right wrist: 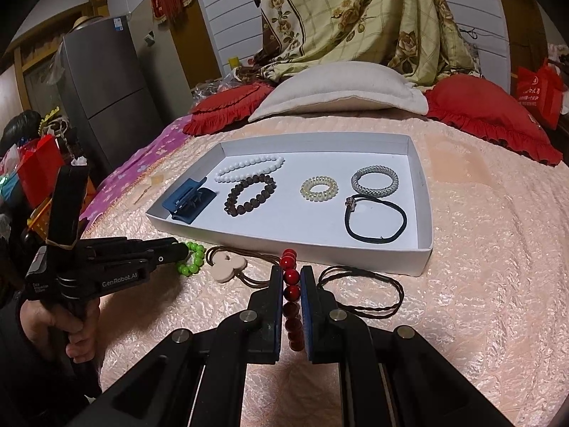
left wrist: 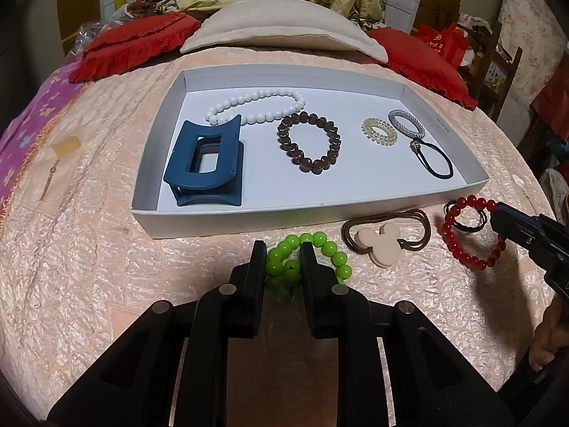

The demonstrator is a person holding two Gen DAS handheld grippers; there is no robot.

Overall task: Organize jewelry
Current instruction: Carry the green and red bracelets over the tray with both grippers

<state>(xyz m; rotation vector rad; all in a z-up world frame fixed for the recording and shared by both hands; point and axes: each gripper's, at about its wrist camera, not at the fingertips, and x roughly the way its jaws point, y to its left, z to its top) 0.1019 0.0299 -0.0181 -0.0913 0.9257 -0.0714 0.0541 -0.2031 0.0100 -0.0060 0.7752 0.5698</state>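
Left gripper (left wrist: 282, 254) is pinching down on the green bead bracelet (left wrist: 322, 249), jaws nearly closed on one side of the loop, the rest of the beads spilling out to the right of my fingers onto the bed (left wrist: 89, 267). Right gripper (right wrist: 291, 281) is clamping the red bead bracelet (right wrist: 291, 284) the same way, beads lined up straight between the pads and running up toward the box.

White tray box (left wrist: 227, 222) is sitting directly above both grippers in both wrist views, its near wall just beyond the beads, long side lying across the frame. I'm judging the left gripper as slightly nearer that wall.

Inside: blue hair claw (left wrist: 204, 163) at left, white bead strand (left wrist: 256, 105) behind it, brown bead bracelet (left wrist: 309, 142) center, clear coil tie (left wrist: 378, 131), grey braided ring (left wrist: 407, 122) and black elastic (left wrist: 435, 158) at right.

Lying outside on the bed between my grippers: mouse-shaped hair tie (left wrist: 382, 240), plus a thin brown twisted cord (right wrist: 362, 290) at lower right.
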